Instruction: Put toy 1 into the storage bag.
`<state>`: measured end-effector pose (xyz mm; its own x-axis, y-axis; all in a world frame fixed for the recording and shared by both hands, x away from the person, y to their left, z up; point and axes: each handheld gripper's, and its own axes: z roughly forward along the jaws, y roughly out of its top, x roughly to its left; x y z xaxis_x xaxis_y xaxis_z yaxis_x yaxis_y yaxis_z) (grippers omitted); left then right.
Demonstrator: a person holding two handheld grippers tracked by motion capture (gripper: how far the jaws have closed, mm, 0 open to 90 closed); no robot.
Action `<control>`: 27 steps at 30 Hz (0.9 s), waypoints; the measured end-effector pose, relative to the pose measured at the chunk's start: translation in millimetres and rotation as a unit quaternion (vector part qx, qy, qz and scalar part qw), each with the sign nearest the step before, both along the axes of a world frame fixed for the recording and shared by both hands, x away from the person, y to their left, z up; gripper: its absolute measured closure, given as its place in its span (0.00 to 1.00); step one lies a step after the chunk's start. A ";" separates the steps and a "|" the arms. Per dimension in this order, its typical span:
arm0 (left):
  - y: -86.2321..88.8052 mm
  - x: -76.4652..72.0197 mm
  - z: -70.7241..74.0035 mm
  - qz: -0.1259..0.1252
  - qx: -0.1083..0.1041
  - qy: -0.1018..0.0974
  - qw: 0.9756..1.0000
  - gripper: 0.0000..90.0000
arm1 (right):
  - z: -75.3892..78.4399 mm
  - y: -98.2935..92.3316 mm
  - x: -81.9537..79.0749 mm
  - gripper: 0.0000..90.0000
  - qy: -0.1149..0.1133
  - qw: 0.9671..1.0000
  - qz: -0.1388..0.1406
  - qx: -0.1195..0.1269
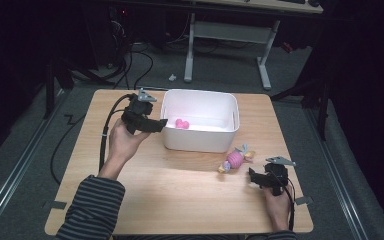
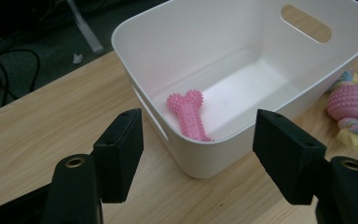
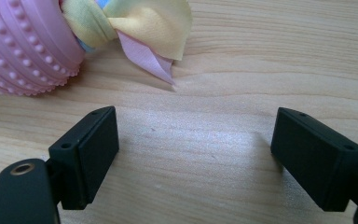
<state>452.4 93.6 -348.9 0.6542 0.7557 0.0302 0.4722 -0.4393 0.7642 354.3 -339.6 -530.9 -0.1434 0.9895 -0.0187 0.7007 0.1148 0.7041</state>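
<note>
Two pink toys share the scene: a spiked pink bone (image 2: 189, 115) lies on the floor of the white bin (image 1: 200, 141), near its left wall, and a studded pink ball with pastel cloth knots (image 1: 235, 159) rests on the worktop (image 1: 180, 190) just in front of the bin's right corner. The left gripper (image 1: 156, 125) hovers at the bin's left wall, its jaws standing wide with nothing between them; in the left gripper view the bin's corner rises straight ahead of them, between the gripper and the bone. The right gripper (image 1: 252, 176) sits low on the worktop near the ball, a little to its right, jaws also spread wide and empty; in the right gripper view the ball's yellow and lilac cloth end lies just beyond its left jaw, not touching.

The worktop is pale wood with plain grain. Beyond it, grey carpet carries black cables (image 1: 130, 60), and the white legs of another desk (image 1: 227, 35) stand in a dim room.
</note>
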 end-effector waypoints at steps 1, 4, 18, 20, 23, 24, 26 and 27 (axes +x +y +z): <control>0.0 0.0 0.0 0.000 0.000 0.000 1.000 0.38 | 0.0 0.0 0.0 0.17 0.000 1.000 0.000 0.000; 6.6 -3.0 -0.8 0.004 -0.005 -0.001 1.000 0.38 | 0.0 0.0 0.0 0.17 0.000 1.000 0.000 0.000; 32.8 -20.7 -10.8 0.021 -0.022 0.000 1.000 0.38 | 0.0 0.0 0.0 0.17 -0.001 1.000 0.001 -0.001; 36.1 -23.1 -12.0 0.022 -0.027 0.001 0.999 0.38 | 0.1 0.0 -0.1 0.17 0.000 1.000 0.002 -0.001; 38.5 -25.7 -13.6 0.023 -0.029 0.000 0.999 0.37 | 0.1 0.1 -0.1 0.17 0.000 1.000 0.003 -0.001; 39.6 -26.9 -14.6 0.024 -0.031 0.002 0.999 0.38 | 0.1 0.1 -0.1 0.17 0.000 1.000 0.003 -0.001; 42.8 -30.3 -18.4 0.025 -0.030 0.002 0.999 0.37 | 0.1 0.1 -0.1 0.17 0.000 1.000 0.003 -0.001; 42.8 -30.3 -18.4 0.025 -0.030 0.002 0.999 0.38 | 0.1 0.1 -0.1 0.17 0.000 1.000 0.003 -0.001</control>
<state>422.1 136.4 -367.3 0.6160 0.7875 -0.0195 0.4955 -0.3682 0.7867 354.2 -339.5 -530.8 -0.1489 0.9887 -0.0201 0.6999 0.1197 0.7042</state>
